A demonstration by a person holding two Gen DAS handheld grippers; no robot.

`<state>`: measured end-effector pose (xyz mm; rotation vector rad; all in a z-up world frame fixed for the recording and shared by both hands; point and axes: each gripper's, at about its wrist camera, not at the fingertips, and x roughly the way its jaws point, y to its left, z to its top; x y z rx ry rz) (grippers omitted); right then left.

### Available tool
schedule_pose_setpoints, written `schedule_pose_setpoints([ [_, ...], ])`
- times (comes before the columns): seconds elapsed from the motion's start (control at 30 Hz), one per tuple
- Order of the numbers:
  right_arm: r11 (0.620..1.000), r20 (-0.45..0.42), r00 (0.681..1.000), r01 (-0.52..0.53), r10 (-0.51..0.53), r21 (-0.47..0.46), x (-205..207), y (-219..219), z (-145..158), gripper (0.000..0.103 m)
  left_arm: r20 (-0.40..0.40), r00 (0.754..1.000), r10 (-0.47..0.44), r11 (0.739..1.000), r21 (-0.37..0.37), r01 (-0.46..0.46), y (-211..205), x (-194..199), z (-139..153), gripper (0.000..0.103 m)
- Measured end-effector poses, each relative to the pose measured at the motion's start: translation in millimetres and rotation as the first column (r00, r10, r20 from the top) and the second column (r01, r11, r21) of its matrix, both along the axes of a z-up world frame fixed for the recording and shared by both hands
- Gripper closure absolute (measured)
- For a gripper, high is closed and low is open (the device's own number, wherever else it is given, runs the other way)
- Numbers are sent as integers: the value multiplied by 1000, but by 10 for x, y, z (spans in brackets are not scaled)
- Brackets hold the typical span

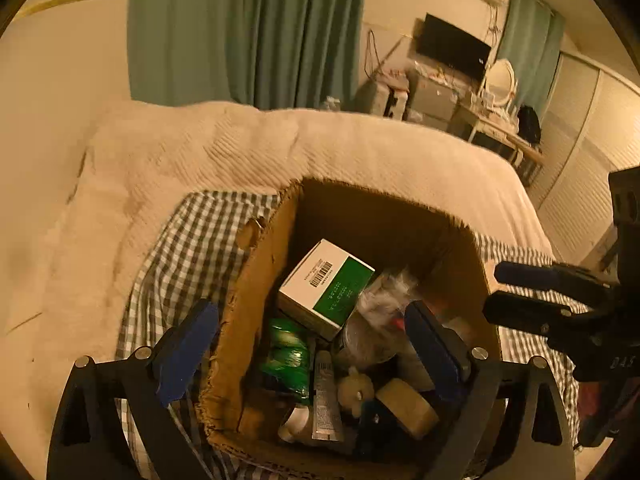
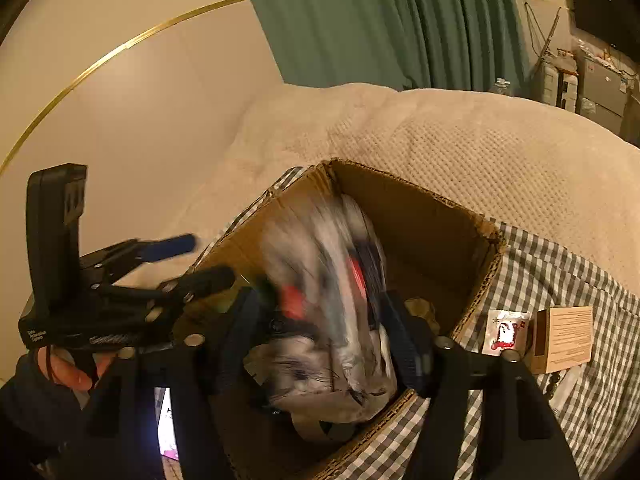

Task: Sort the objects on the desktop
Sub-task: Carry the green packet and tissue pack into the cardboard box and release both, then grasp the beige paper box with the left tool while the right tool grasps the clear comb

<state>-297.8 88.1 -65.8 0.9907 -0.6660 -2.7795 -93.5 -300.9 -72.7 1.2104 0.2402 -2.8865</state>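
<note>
An open cardboard box [image 1: 260, 264] stands on a checked cloth. Inside lie a green and white carton [image 1: 326, 288], a green packet [image 1: 286, 356], a tube [image 1: 326, 400], a crinkled clear bag [image 1: 384, 300] and other small items. My left gripper [image 1: 312, 356] is open and empty, its blue pads astride the box's left wall. My right gripper [image 2: 320, 344] hovers over the same box [image 2: 440, 216], with a blurred clear plastic bag with red marks [image 2: 332, 280] between its open fingers; I cannot tell whether they touch it. It also shows at the right of the left wrist view [image 1: 532, 292].
The checked cloth [image 2: 560, 280] lies over a beige blanket on a bed [image 1: 240, 152]. A small white and red sachet [image 2: 506, 330] and a tan cardboard carton [image 2: 566, 338] lie on the cloth right of the box. Green curtains, a desk and a monitor stand behind.
</note>
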Motion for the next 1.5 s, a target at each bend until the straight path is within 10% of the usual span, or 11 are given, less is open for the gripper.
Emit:
schedule_pose_setpoints([
  [0.73,976,-70,979,196,-190,92,1705,486,658,36,-69,995,-68,998,-7,68,1521,548,767,2],
  [1.13,935,25,938,341,-345,95,2522,1263,-25,36,81,989,-125,992,-9,126,2786,36,-133,2],
  [1.5,931,174,914,359,-366,71,2468,1908,-1108,36,125,982,-140,990,2,141,2885,-867,-1084,2],
])
